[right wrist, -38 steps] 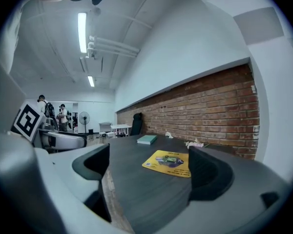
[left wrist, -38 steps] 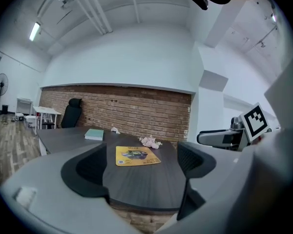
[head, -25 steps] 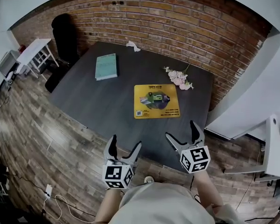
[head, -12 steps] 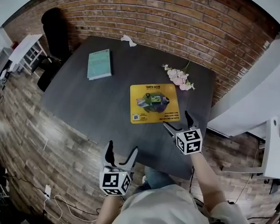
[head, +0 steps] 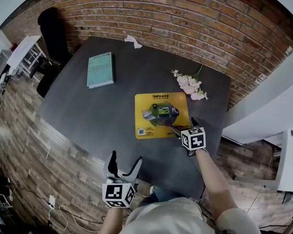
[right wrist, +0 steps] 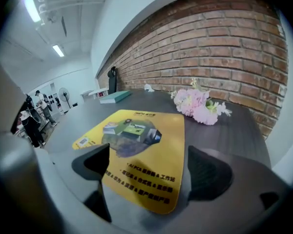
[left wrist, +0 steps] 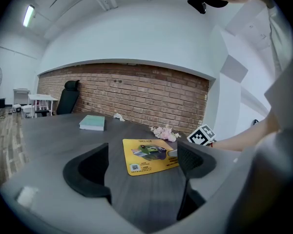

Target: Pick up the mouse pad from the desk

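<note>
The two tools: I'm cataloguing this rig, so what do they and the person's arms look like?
The left tool and right tool match: two dark, curved, tapering jaws on a grey body, each carrying a white cube printed with black square markers. The forearms are bare; the person wears a pale grey top.

the left gripper [head: 125, 157] and the right gripper [head: 183, 126] look alike: two pale grey jaws, each lined with dark, scooped, finely textured pads [right wrist: 210, 172]. each carries a white cube printed with black square markers, the left cube [head: 118, 194] and the right cube [head: 193, 138]. the person wears a loose, pale grey-beige top [head: 171, 218].
</note>
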A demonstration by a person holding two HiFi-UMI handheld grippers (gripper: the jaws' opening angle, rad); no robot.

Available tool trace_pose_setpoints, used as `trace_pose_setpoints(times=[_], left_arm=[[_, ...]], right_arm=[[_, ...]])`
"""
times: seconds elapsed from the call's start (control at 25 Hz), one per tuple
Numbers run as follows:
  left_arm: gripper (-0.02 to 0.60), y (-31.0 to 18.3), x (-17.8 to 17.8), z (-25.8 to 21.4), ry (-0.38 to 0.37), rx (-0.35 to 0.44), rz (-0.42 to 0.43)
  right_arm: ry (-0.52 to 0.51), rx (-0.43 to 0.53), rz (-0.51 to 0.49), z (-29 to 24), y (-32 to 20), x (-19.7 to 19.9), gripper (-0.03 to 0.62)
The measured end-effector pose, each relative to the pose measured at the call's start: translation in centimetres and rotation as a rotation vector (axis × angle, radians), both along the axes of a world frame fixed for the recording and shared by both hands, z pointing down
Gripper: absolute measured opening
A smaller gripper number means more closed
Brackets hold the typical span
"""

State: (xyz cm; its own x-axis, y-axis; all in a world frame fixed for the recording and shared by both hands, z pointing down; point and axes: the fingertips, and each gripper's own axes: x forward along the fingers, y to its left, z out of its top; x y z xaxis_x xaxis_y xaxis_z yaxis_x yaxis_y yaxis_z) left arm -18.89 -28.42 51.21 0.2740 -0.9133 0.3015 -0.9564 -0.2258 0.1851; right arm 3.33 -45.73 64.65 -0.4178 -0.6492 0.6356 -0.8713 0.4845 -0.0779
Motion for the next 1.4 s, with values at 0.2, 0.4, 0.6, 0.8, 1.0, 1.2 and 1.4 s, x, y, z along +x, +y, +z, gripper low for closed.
trace_pose_setpoints(times=[0.2, 0.4, 0.6, 0.8, 1.0, 1.2, 1.4], left_arm=[[0.44, -1.5, 0.6, 0.8, 0.008, -0.019, 0.017], [0.44, -2.4, 0.9, 1.3, 0.021, -0.027, 0.017], [0.44, -2.9, 0.9, 1.3, 0.033, -0.025, 0.009], [0.44, -2.8, 1.1, 1.3, 0.038, -0.026, 0.002], [0.44, -2.6, 1.4, 1.5, 0.042, -0.032, 0.002], [0.44, -2.6, 1.9, 1.4, 0.043, -0.031, 0.003], [0.44, -2.5, 2.3, 1.0, 0.041, -0.024, 0.001]], right_arm=[[0.036, -0.062, 0.005, 2.3, -1.4, 0.1, 0.479], [0.08, -0.089, -0.001, 3.5, -1.6, 0.5, 0.479], [0.089, -0.067, -0.004, 3.4, -1.4, 0.2, 0.477], [0.091, -0.058, -0.003, 3.2, -1.2, 0.2, 0.451], [0.094, -0.066, -0.003, 3.1, -1.2, 0.3, 0.401], [0.096, -0.07, -0.031, 2.9, -0.8, -0.6, 0.288], [0.108, -0.087, -0.111, 2.9, 0.3, -2.8, 0.073]])
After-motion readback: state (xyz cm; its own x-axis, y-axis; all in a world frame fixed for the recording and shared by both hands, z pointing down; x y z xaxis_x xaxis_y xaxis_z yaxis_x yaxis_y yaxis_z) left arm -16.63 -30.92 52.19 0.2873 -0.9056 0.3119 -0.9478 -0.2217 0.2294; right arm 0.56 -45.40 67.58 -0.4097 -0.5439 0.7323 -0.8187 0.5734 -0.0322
